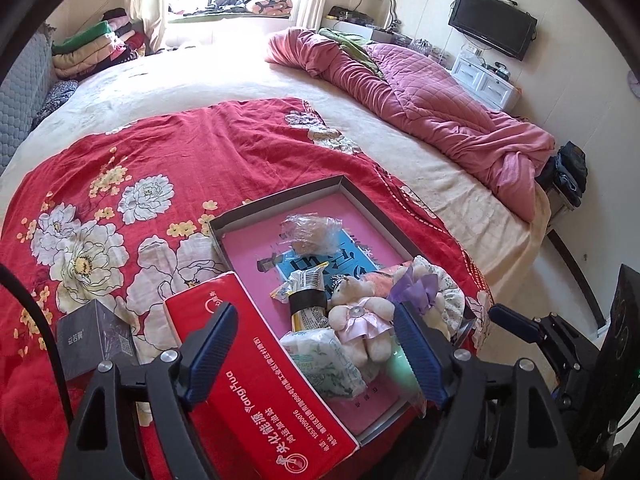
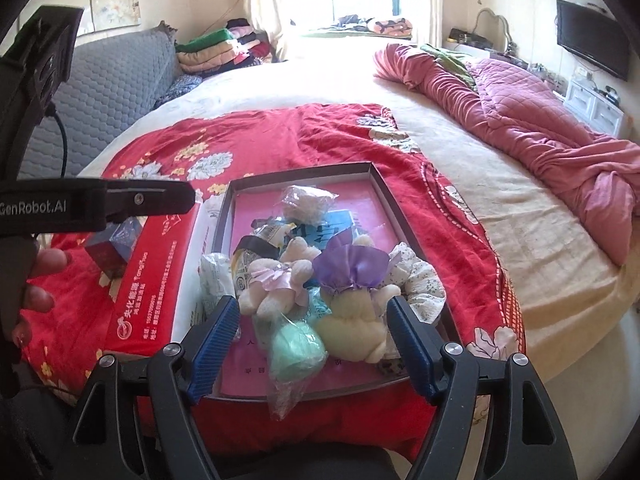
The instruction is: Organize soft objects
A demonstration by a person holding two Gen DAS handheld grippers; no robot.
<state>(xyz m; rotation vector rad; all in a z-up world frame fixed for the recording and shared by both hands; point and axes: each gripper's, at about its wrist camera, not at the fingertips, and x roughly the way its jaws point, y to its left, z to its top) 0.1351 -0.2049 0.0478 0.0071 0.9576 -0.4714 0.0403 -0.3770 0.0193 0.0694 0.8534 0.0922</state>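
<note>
A shallow grey box (image 1: 280, 196) (image 2: 304, 172) with a pink floor lies on a red floral blanket (image 1: 120, 184) (image 2: 240, 140). In it are a white teddy bear in a pink dress (image 1: 360, 312) (image 2: 276, 280), a cream bear in a purple dress (image 2: 352, 312) (image 1: 420, 292), a mint bagged item (image 2: 294, 348), a tissue pack (image 1: 324, 356) (image 2: 216, 276), snack packets (image 1: 306, 292) and a clear bag (image 1: 312, 232) (image 2: 308, 200). My left gripper (image 1: 316, 352) is open above the box's near left. My right gripper (image 2: 312, 344) is open above the box's near edge, empty.
A red carton (image 1: 260, 384) (image 2: 156, 280) lies along the box's left side, with a small dark box (image 1: 96, 336) (image 2: 116, 248) beyond it. A pink quilt (image 1: 440, 108) (image 2: 540, 120) is bunched at the bed's right. Folded blankets (image 1: 100, 44) are stacked at the far left.
</note>
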